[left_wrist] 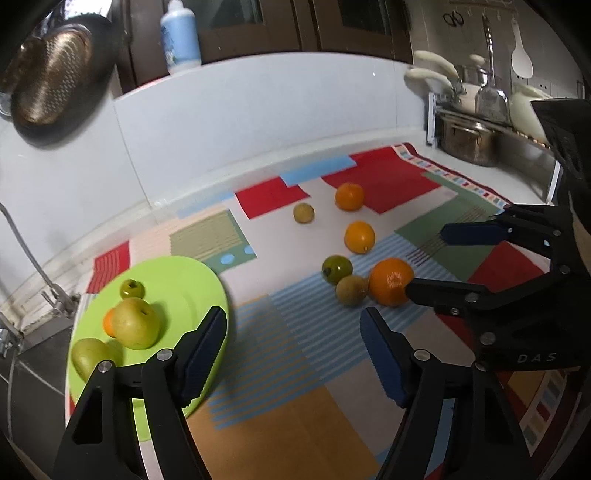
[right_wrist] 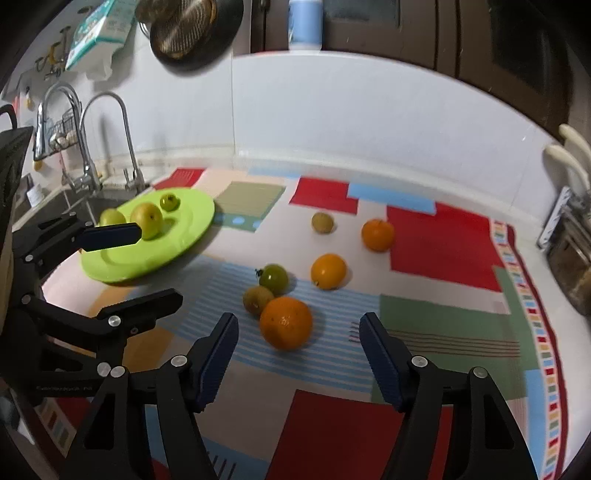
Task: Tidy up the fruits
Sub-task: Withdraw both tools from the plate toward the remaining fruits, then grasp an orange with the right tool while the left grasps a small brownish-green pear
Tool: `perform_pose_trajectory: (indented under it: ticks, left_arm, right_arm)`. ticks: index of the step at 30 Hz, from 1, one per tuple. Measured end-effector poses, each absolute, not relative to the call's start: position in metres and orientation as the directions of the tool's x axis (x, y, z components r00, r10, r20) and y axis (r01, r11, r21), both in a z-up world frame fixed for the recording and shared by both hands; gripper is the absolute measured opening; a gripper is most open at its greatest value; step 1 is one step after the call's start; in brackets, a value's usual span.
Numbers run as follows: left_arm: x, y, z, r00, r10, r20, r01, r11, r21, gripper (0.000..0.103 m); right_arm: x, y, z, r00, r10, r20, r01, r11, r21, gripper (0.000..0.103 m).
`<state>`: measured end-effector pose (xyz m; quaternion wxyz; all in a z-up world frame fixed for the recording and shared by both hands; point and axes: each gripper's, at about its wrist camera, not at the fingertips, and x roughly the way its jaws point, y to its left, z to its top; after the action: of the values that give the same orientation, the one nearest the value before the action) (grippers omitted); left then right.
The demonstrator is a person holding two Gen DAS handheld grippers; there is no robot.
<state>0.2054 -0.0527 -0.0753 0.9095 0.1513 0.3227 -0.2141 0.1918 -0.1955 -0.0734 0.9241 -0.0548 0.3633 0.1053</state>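
A lime green plate (left_wrist: pixel 184 280) (right_wrist: pixel 184 236) holds a yellow-green apple (left_wrist: pixel 136 323), a small green fruit (left_wrist: pixel 132 288), a pear-like fruit (left_wrist: pixel 88 356) and a half-hidden orange. Loose on the patchwork mat lie three oranges (right_wrist: pixel 286 323) (right_wrist: pixel 328 270) (right_wrist: pixel 377 234), a green tomato (right_wrist: pixel 274 277), a brownish kiwi (right_wrist: pixel 256 299) and a small tan fruit (right_wrist: pixel 322 222). My right gripper (right_wrist: pixel 298 318) (left_wrist: pixel 428 262) is open, its pads either side of the nearest orange (left_wrist: pixel 391 282) and clear of it. My left gripper (left_wrist: pixel 295 347) (right_wrist: pixel 159 264) is open and empty, just right of the plate.
A sink with two faucets (right_wrist: pixel 88 147) lies left of the plate. A dark pan (left_wrist: pixel 51 81) hangs on the wall and a blue-white bottle (left_wrist: pixel 180 35) stands on the ledge. A rack with pots (left_wrist: pixel 469 140) stands at the mat's far right.
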Motion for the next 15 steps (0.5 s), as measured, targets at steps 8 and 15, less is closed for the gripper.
perform_pose_trajectory:
  ticks: [8,15]
  left_arm:
    - [0.224,-0.052,-0.090,0.665,-0.299,-0.685,0.501,0.859,0.111,0.072]
    - [0.232,-0.056,-0.096,0.643,-0.305,-0.702,0.500,0.862,0.083,0.072]
  right_arm:
    - [0.217,-0.189,-0.094,0.650,0.205,-0.731,-0.268,0.963,0.031,0.057]
    - [0.229,-0.190,-0.104,0.618,0.224,-0.753,-0.276,0.959,0.059,0.042]
